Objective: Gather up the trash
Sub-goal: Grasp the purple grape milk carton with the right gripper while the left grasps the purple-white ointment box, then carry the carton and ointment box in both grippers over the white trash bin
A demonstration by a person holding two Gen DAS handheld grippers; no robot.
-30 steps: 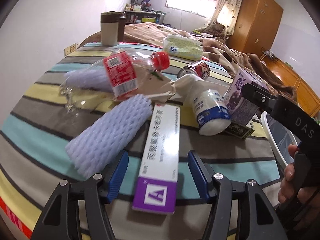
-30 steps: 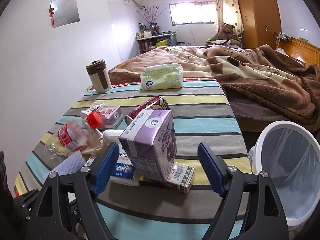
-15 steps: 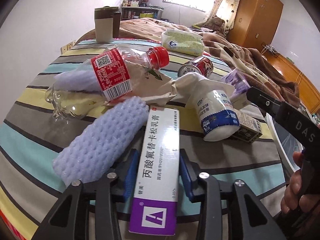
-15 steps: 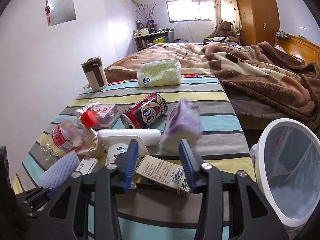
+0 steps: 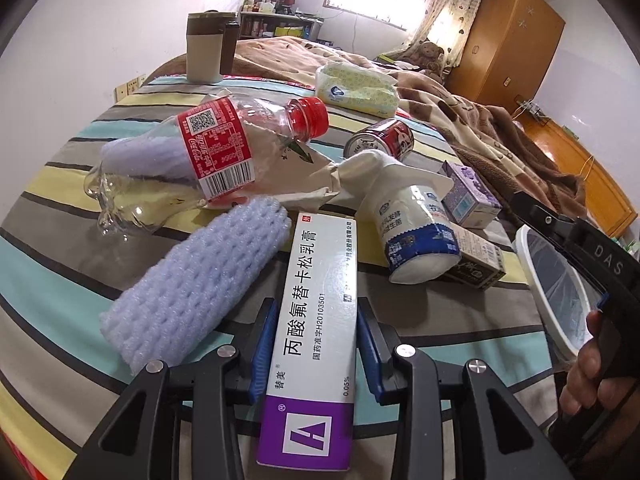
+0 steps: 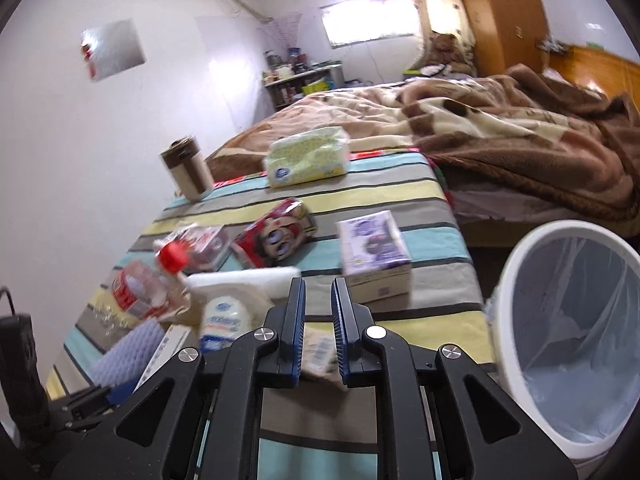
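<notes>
My left gripper (image 5: 316,312) is shut on a long white and purple ointment box (image 5: 320,264) lying on the striped table, one blue pad on each long side. My right gripper (image 6: 319,286) is shut with nothing between its pads. Just beyond its tips the purple drink carton (image 6: 374,252) lies on its side on the table, also visible in the left wrist view (image 5: 468,196). A white bin (image 6: 508,280) with a clear liner stands off the table's right edge.
Around the ointment box lie a blue foam net (image 5: 192,288), a clear red-capped bottle (image 5: 192,160), a white yogurt bottle (image 5: 416,236), a red can (image 5: 380,140) and a small flat carton (image 5: 476,264). A tissue pack (image 6: 306,156) and mug (image 6: 188,168) stand farther back.
My left jaws closed onto the ointment box. My right jaws closed from wide open; the purple carton that stood between them tipped away and now lies beyond them.
</notes>
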